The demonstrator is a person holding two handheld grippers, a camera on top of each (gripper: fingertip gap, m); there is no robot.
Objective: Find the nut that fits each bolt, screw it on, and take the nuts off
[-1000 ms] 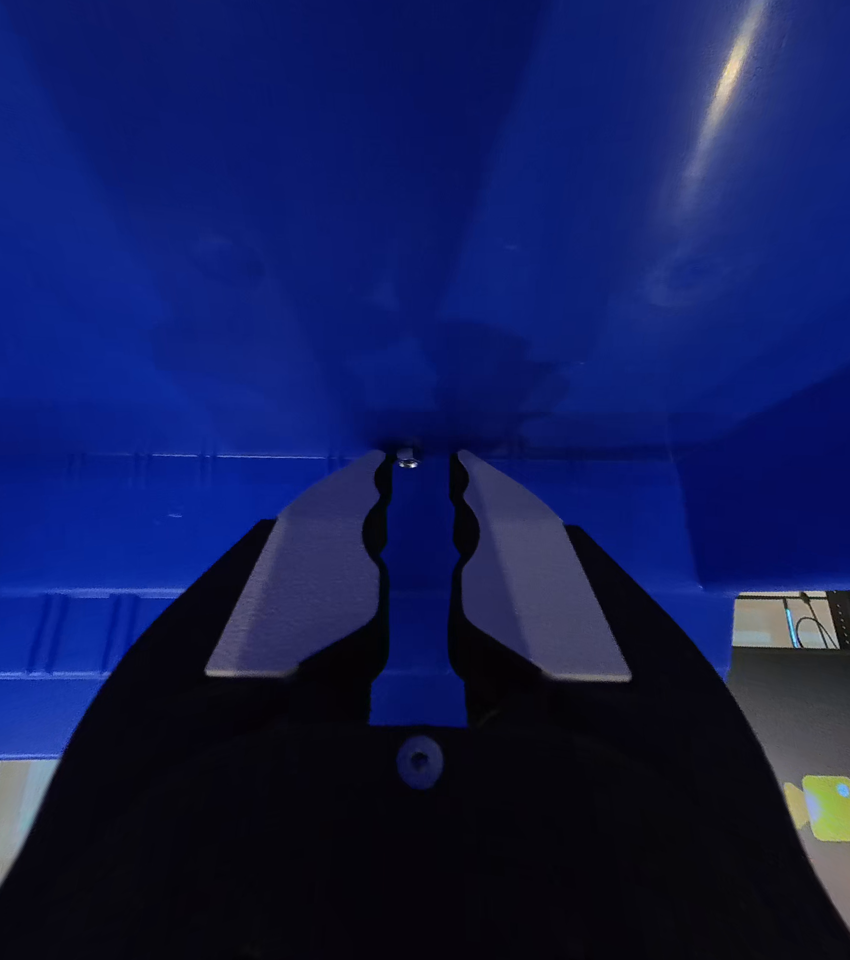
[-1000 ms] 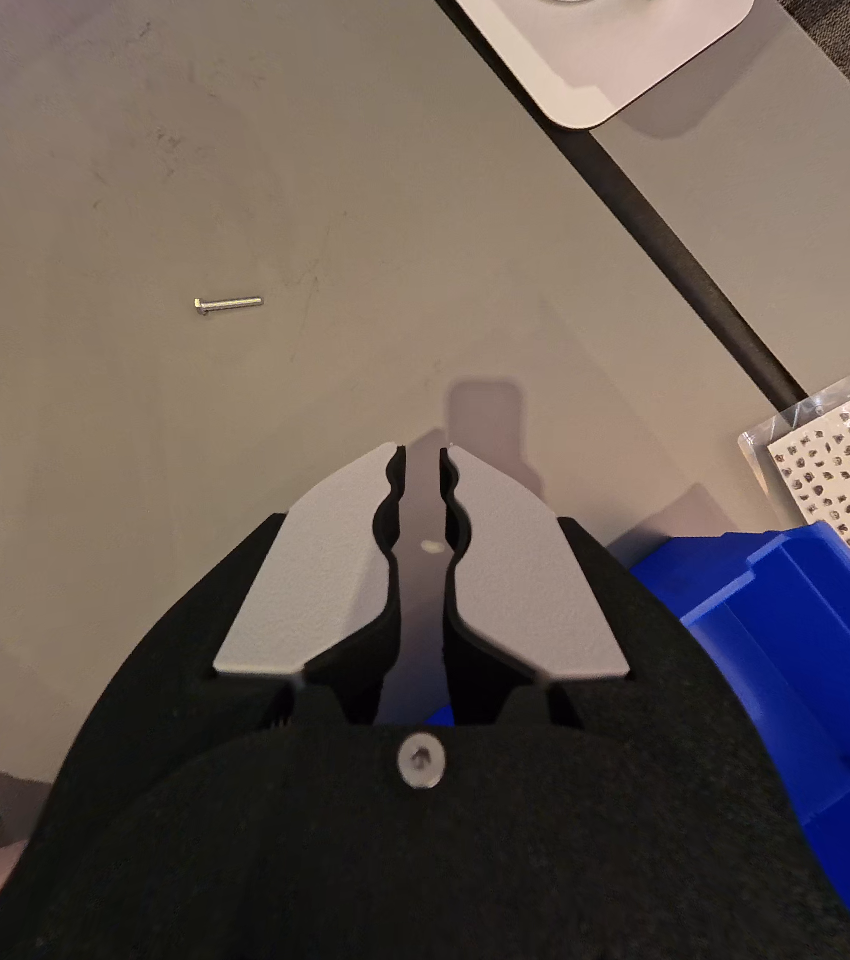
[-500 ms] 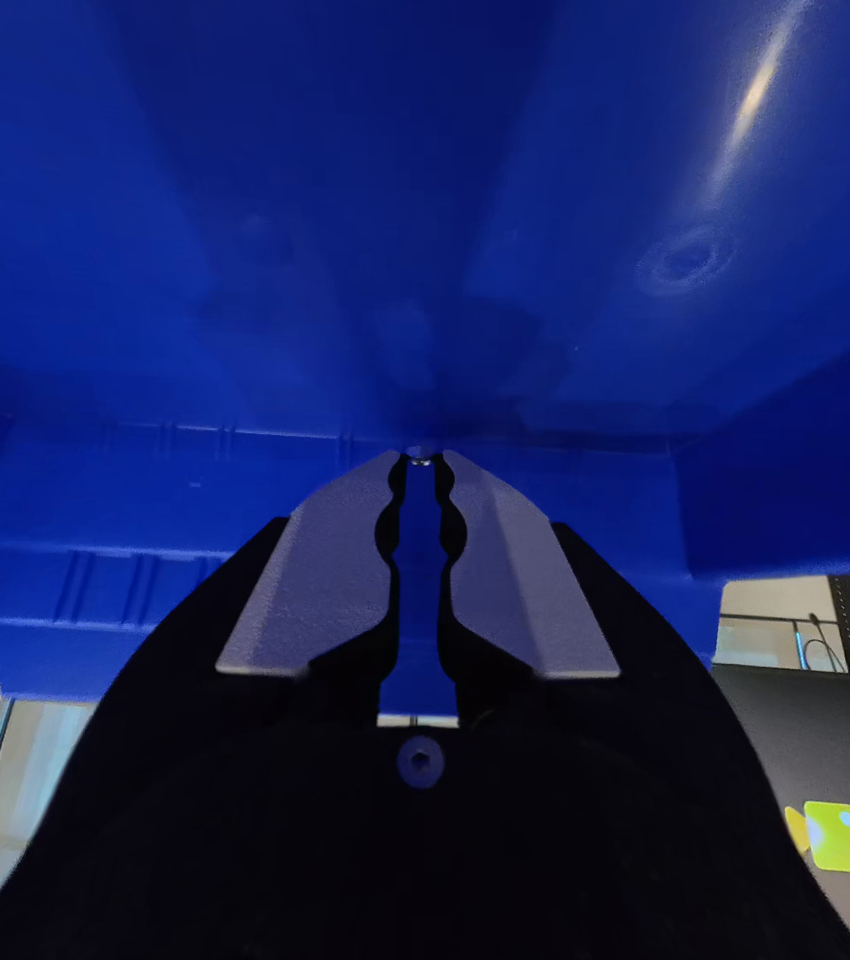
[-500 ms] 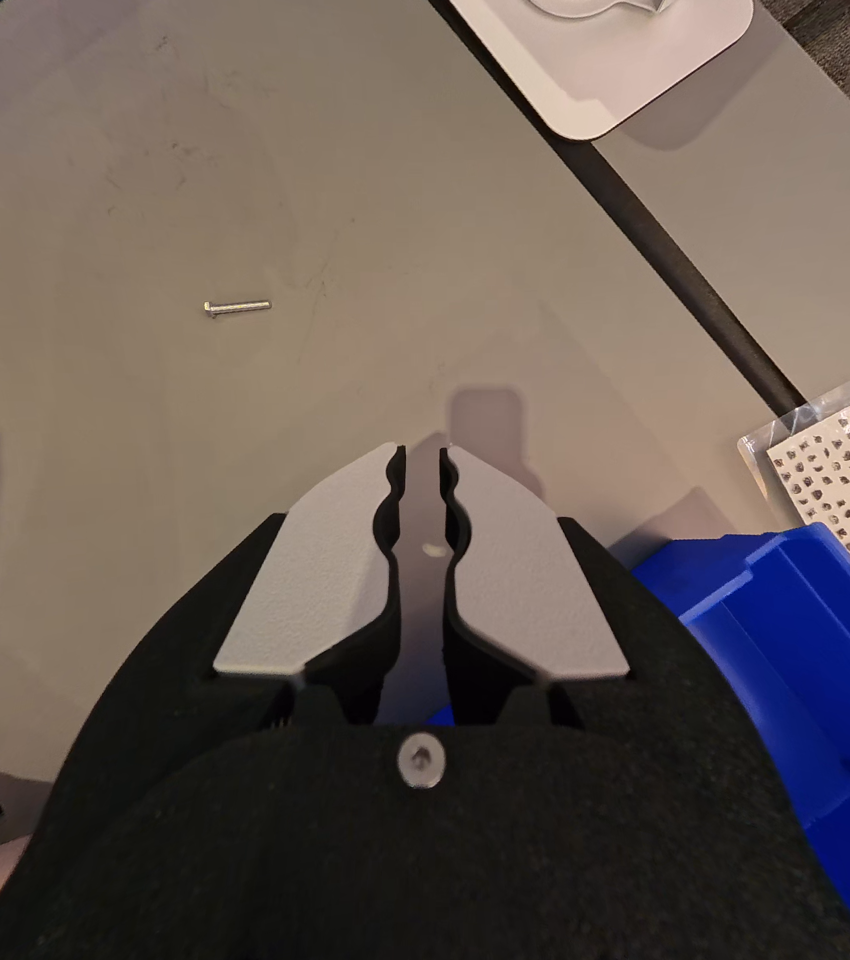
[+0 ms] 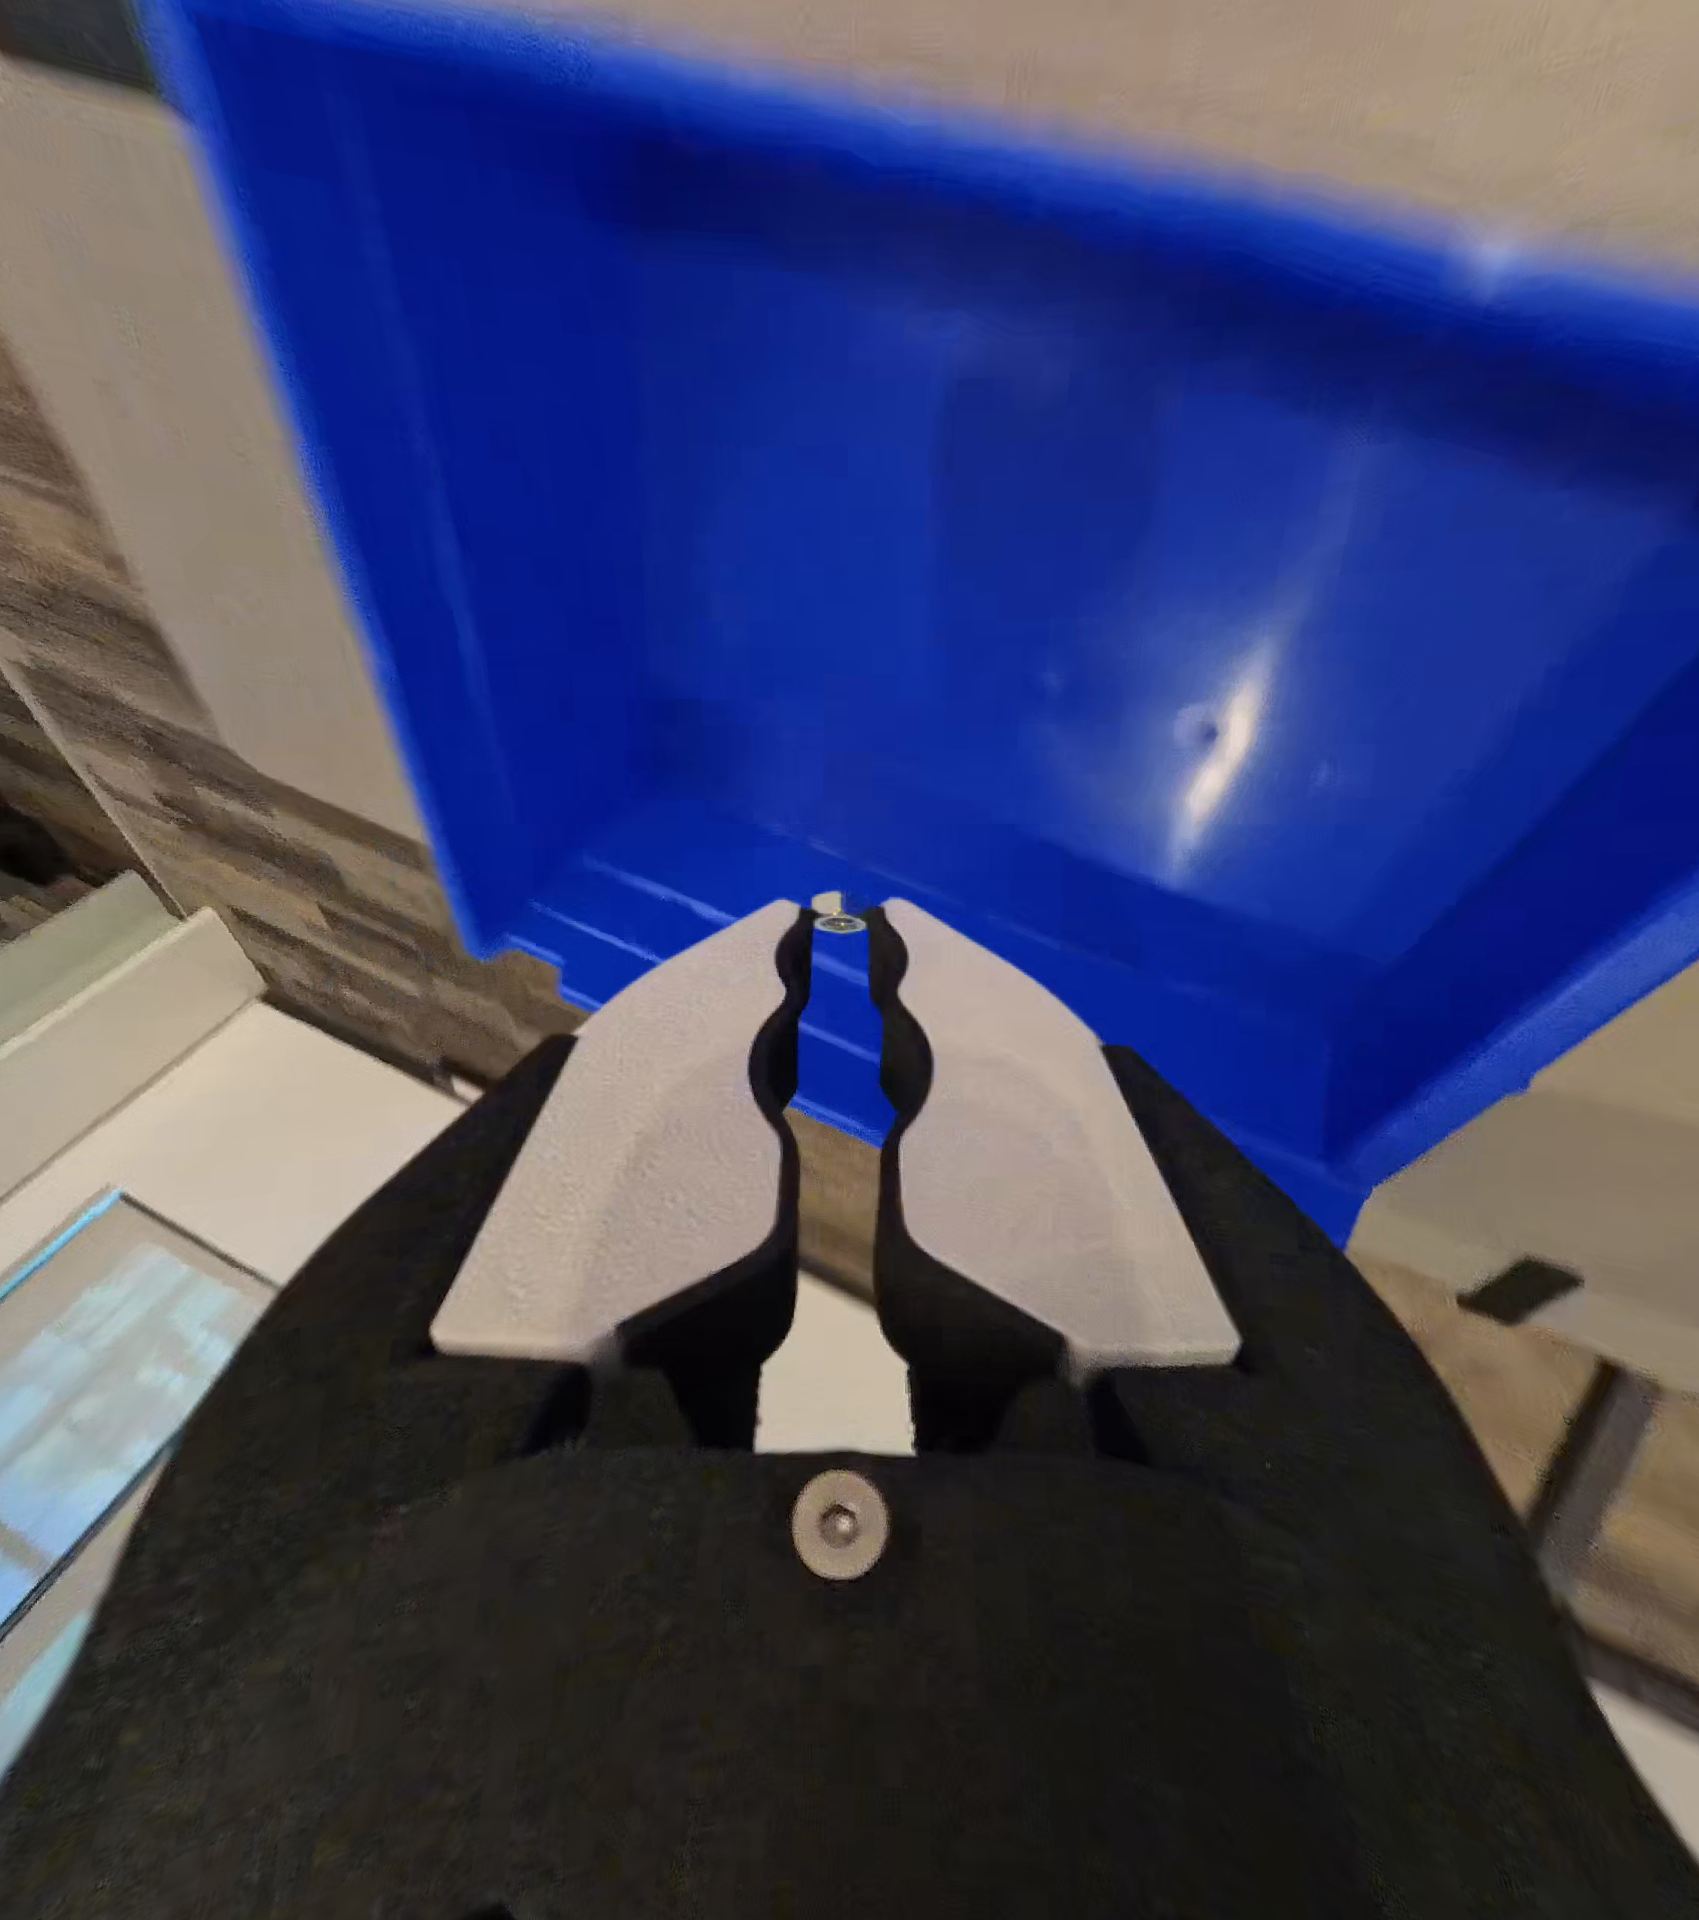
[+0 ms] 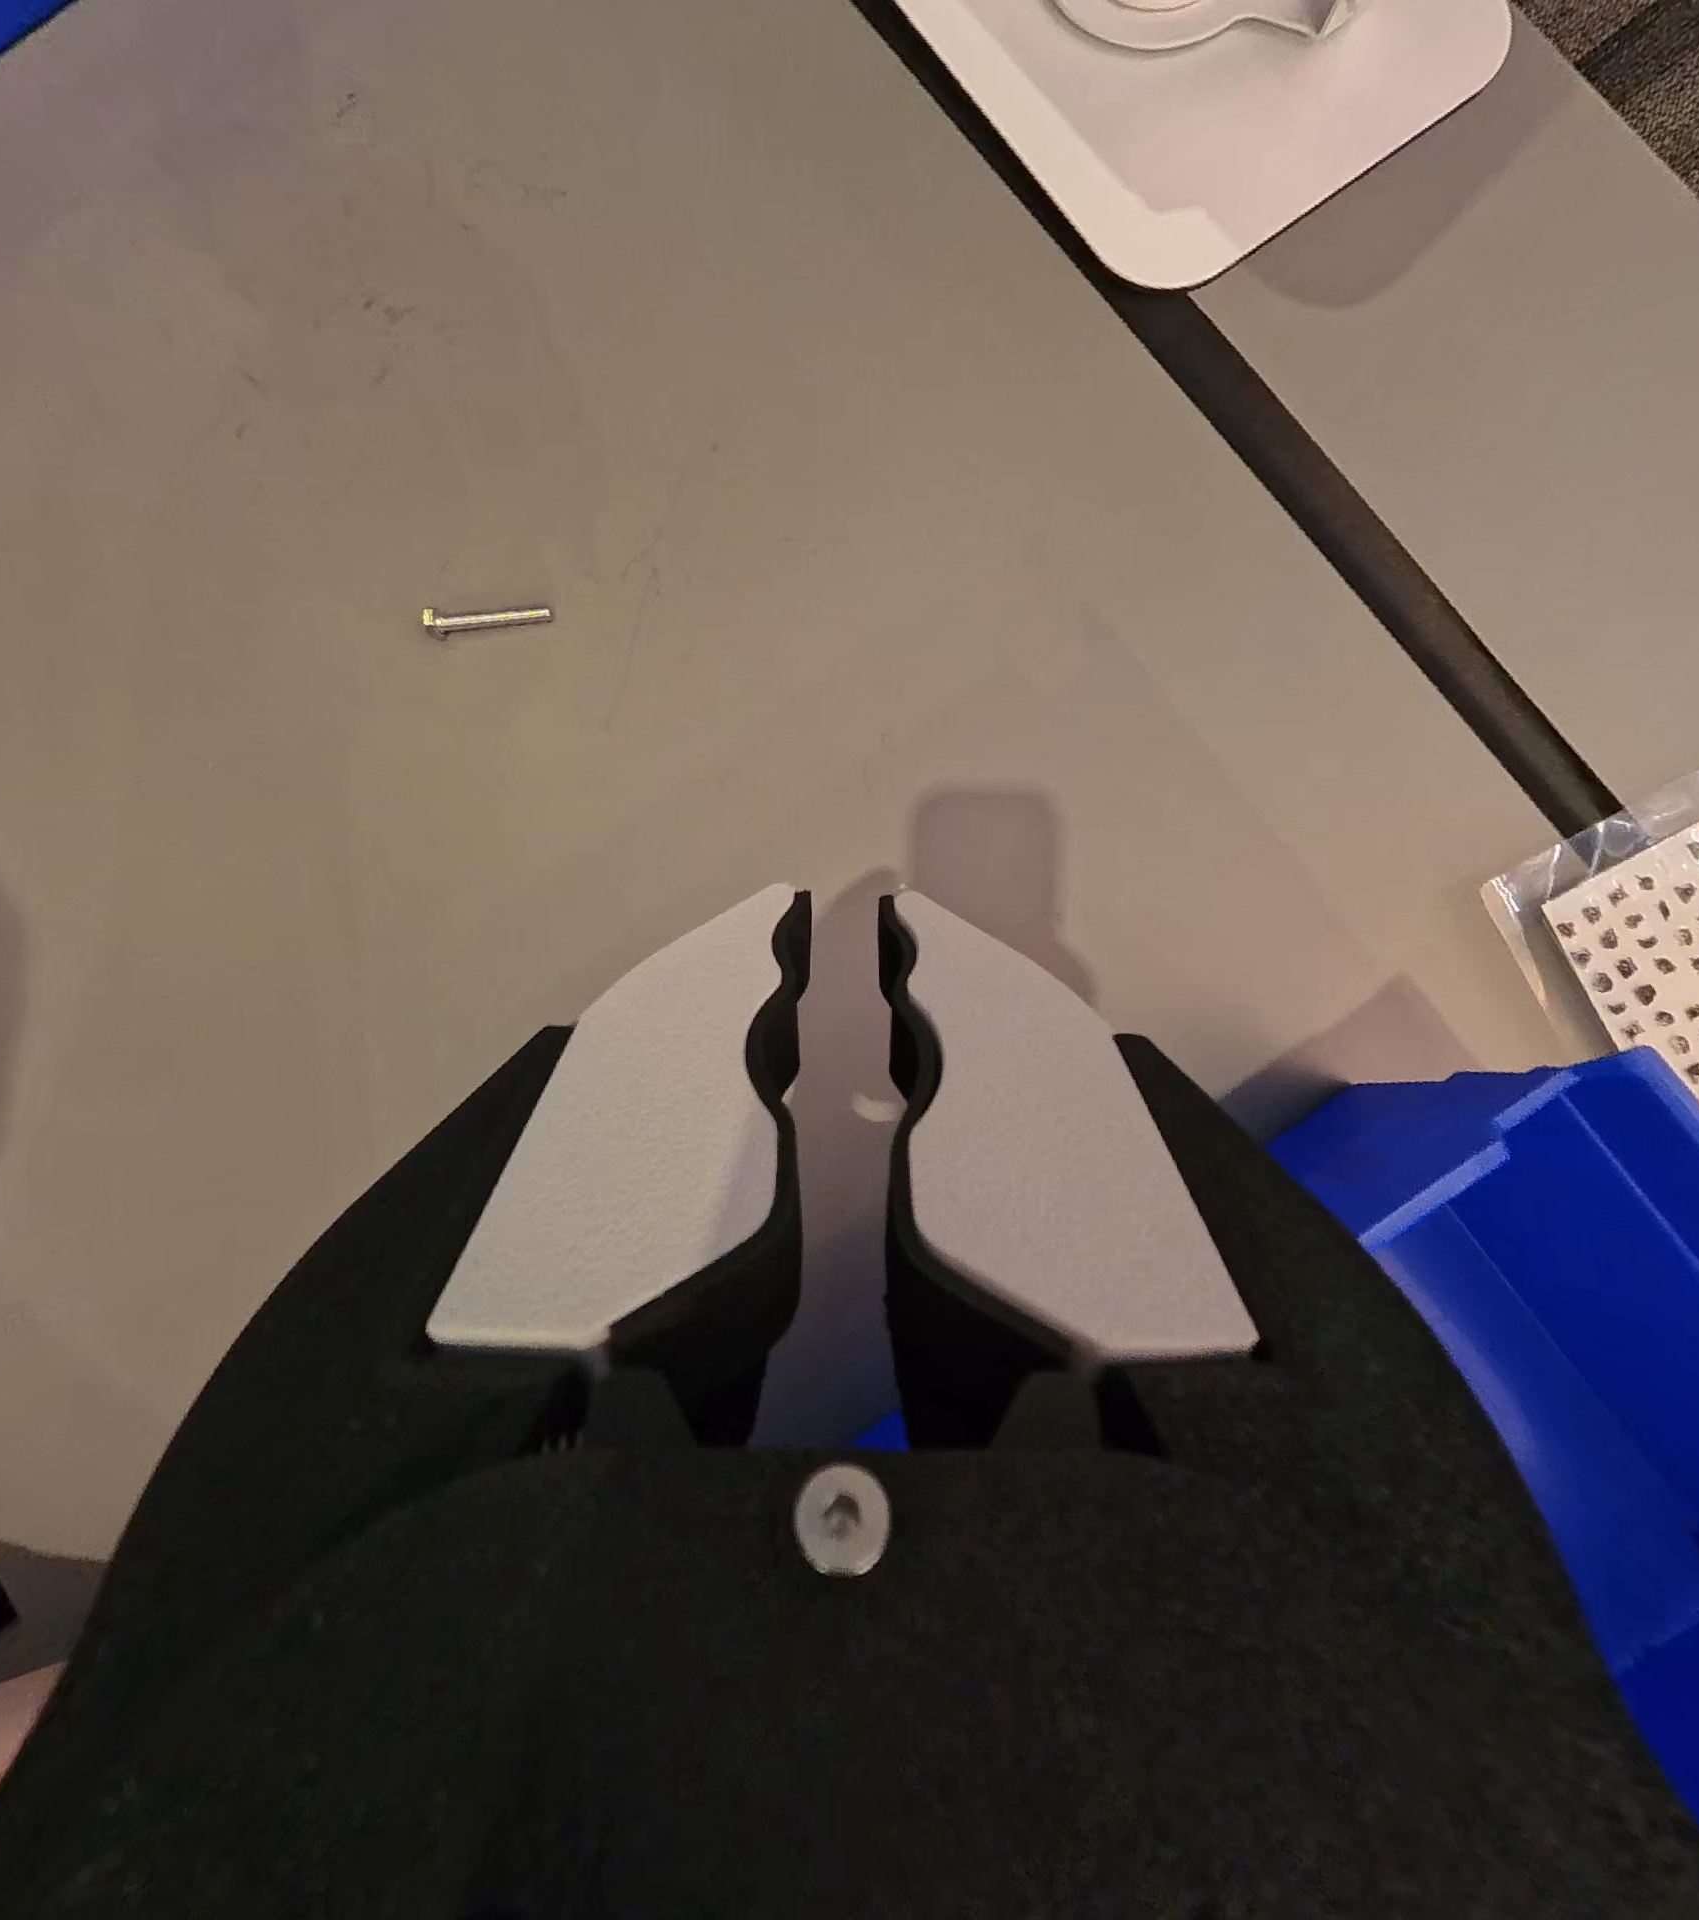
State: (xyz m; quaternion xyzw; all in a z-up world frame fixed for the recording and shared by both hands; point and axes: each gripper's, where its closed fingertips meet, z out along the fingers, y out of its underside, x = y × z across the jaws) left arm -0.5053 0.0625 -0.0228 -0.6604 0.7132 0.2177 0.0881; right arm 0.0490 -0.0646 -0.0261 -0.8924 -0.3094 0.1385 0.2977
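My left gripper (image 5: 840, 914) is shut on a small silver nut (image 5: 837, 921), pinched at the very fingertips, in front of the open blue bin (image 5: 928, 520) whose inside looks bare. In the right wrist view a thin silver bolt (image 6: 486, 620) lies flat on the grey table (image 6: 305, 935), well ahead and left of my right gripper (image 6: 843, 925). The right jaws stand a narrow gap apart with nothing between them, above the table. A small pale speck (image 6: 871, 1107) lies on the table under the right fingers; I cannot tell what it is.
A second blue bin (image 6: 1603, 1299) stands at the right gripper's right side. Behind it lies a clear bag of small parts (image 6: 1676, 935). A white tray (image 6: 1240, 156) sits at the far right, beyond a dark seam between tables (image 6: 1344, 499). The left gripper's tips are roughly 55 cm from the right gripper's.
The left jaws closed on the nut inside the blue bin, then drew back out with it, so the bin's rim and the room now show. The right gripper barely moved.
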